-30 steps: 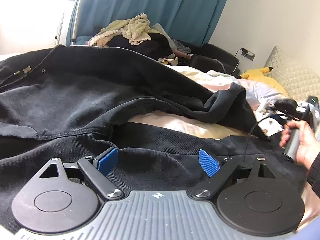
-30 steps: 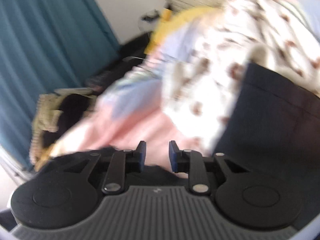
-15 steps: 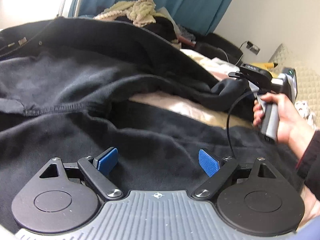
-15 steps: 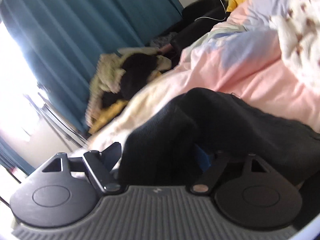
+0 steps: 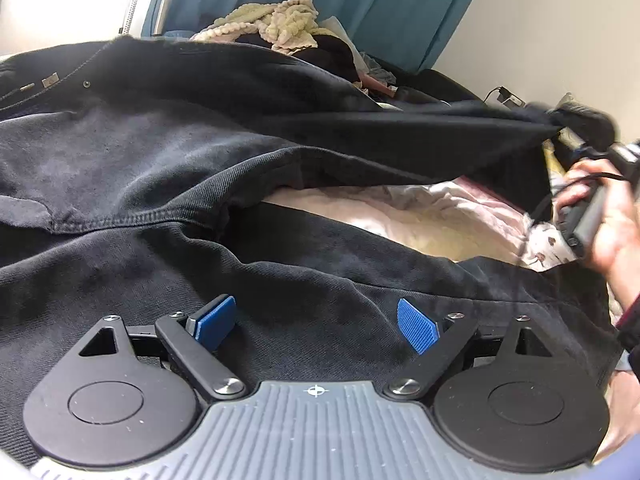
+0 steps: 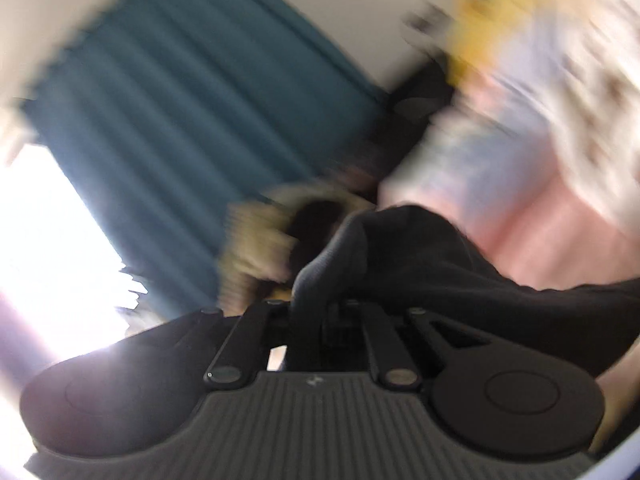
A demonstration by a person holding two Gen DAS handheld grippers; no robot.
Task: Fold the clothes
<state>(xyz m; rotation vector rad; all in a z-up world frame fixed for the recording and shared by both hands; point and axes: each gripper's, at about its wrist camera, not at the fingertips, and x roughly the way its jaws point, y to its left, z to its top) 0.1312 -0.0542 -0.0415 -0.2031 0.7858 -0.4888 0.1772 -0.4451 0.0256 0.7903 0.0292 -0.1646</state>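
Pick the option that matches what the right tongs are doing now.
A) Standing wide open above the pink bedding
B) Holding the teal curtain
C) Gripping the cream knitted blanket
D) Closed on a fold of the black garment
D: in the right wrist view the right tongs have just closed with a bunched fold of the black garment pinched between them, and the left wrist view shows that cloth pulled taut toward them.

The left wrist view sits low and close over the black garment (image 5: 168,168), facing the teal curtain (image 5: 360,0) at 12 o'clock. The right wrist view, badly blurred, seems to look level at the same curtain (image 6: 168,128), with the shared pale clothes heap (image 6: 256,240) between.
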